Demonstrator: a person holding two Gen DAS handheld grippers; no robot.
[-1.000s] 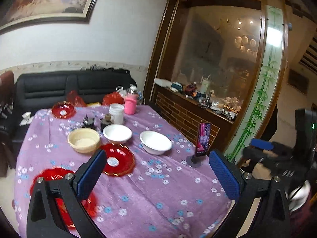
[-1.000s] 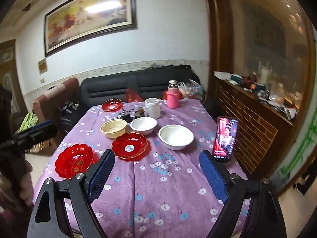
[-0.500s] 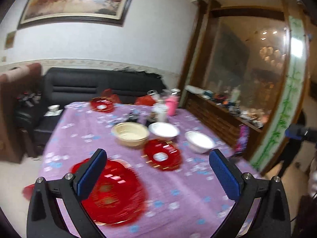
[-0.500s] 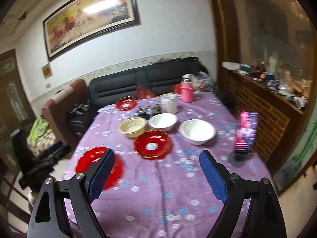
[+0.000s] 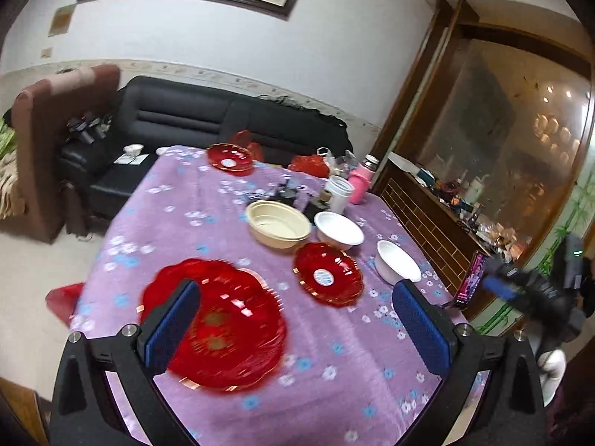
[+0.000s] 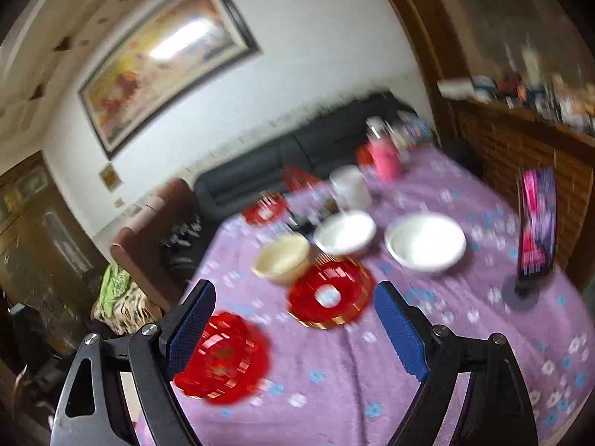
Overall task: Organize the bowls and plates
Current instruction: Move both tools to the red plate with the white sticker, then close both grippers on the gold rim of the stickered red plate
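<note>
Left to right on the purple floral tablecloth (image 5: 208, 200): a large red plate (image 5: 227, 319) is lying at the near-left edge, under the left gripper (image 5: 297, 329), whose jaws are standing wide apart, gripping nothing. A cream bowl (image 5: 279, 225), a small red plate (image 5: 327, 273) and two white bowls (image 5: 338, 228) (image 5: 398, 265) are sitting mid-table; a third red plate (image 5: 228, 158) is resting at the far edge. The right gripper (image 6: 295, 329) is hovering over the table, jaws spread wide and empty; its view is blurred. A phone (image 6: 537, 238) is standing at the right.
</note>
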